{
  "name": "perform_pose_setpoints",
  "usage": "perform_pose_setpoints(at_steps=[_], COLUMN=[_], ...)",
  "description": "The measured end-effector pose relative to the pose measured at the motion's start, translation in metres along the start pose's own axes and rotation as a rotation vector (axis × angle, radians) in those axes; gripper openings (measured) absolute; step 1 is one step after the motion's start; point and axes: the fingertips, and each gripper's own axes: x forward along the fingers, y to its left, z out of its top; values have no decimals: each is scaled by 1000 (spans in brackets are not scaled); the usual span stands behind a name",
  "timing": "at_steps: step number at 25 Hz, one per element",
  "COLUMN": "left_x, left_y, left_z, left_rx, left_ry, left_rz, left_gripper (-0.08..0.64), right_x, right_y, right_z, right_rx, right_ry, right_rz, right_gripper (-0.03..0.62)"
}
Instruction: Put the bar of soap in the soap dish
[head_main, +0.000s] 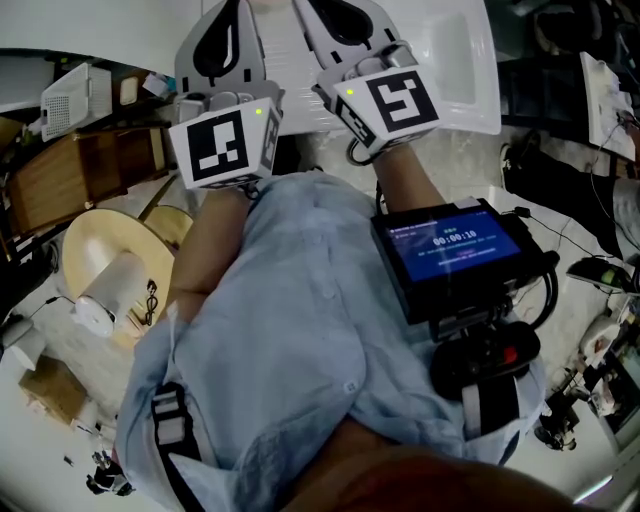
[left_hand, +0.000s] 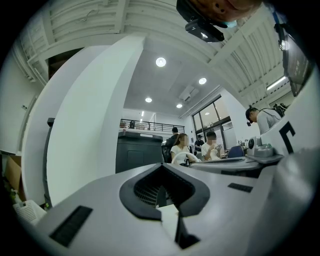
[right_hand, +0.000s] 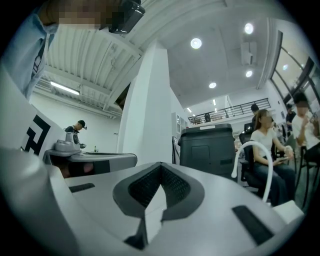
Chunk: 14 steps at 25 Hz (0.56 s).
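No bar of soap and no soap dish show in any view. I hold both grippers close to my chest, pointing level and away from me. In the head view the left gripper (head_main: 240, 20) and the right gripper (head_main: 335, 12) lie side by side at the top edge, marker cubes toward me. In its own view the left gripper (left_hand: 161, 167) has its dark pads meeting with nothing between them. The right gripper (right_hand: 161, 165) looks the same, pads together and empty. Both look out over a bright office hall.
A white basin-like tray (head_main: 460, 70) lies just beyond the right gripper. A screen unit (head_main: 455, 250) hangs on my chest. A round pale stool (head_main: 100, 250) and a wooden crate (head_main: 70, 175) stand at left. A dark cabinet (right_hand: 207, 145) and seated people are far ahead.
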Motion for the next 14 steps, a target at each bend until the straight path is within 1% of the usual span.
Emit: perform_pose_setpoints(at_steps=[14], left_x=[1], left_y=[1], left_z=[1], left_rx=[-1], left_ry=[0], left_rz=[-5], left_gripper=[8], right_x=[1], right_y=[-1], right_z=[2], right_rx=[0], right_ry=[-7], right_rz=[-6], right_gripper=[6])
